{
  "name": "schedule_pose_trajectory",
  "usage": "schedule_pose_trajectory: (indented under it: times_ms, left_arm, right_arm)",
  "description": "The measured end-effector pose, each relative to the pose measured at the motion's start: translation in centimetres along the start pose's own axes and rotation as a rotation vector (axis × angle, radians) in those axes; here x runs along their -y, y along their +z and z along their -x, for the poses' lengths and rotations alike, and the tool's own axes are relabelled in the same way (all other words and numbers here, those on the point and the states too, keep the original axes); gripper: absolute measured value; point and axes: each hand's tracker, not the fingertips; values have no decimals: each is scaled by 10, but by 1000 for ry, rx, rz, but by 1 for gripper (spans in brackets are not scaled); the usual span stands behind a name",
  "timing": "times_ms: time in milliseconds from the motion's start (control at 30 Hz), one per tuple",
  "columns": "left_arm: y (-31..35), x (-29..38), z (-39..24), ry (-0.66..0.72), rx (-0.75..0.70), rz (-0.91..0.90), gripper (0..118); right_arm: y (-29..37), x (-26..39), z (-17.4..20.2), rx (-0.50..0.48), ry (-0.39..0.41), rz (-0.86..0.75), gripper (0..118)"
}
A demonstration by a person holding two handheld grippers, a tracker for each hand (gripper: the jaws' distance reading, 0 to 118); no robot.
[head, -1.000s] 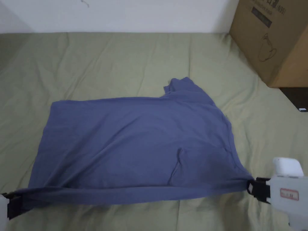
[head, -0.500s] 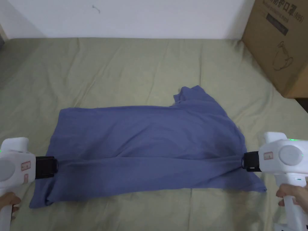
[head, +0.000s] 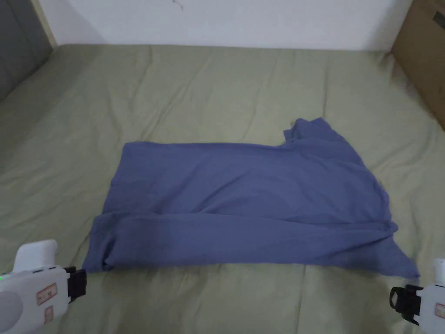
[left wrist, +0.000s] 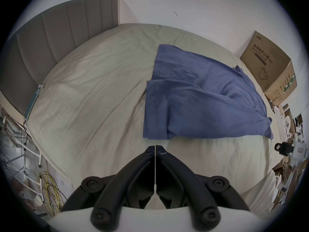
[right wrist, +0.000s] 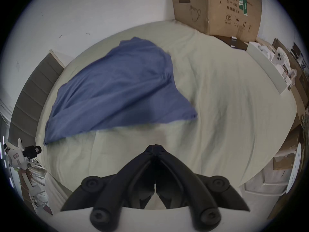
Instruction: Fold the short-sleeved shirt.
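A blue short-sleeved shirt lies spread on the green bedsheet, its near edge folded over itself. The left gripper and right gripper hover just off the shirt's near corners, jaws closed on nothing. Open sheet surrounds the shirt; a cardboard box stands at the far right.

An olive-green bed sheet meets a white wall, with a grey padded headboard and cardboard box alongside.
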Motion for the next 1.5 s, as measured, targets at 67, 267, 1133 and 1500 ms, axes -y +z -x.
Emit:
schedule_pose_trajectory:
  times_ms: [67,267,1133,1500]
  left_arm:
    - [-7,-12,-3,5,10,-5,79]
    - [-75,-28,-1,-26,-60,100,86]
    - [-9,-55,-8,-57,-15,25,3]
    - [21,20,-5,-184,-56,79,4]
  right_arm:
    - [-1,1,-3,-14,-30,10,0]
    - [-1,-1,-2,-14,-7,3,0]
    - [-38,-74,-8,20,150,59,9]
    - [9,13,-52,20,88,130,9]
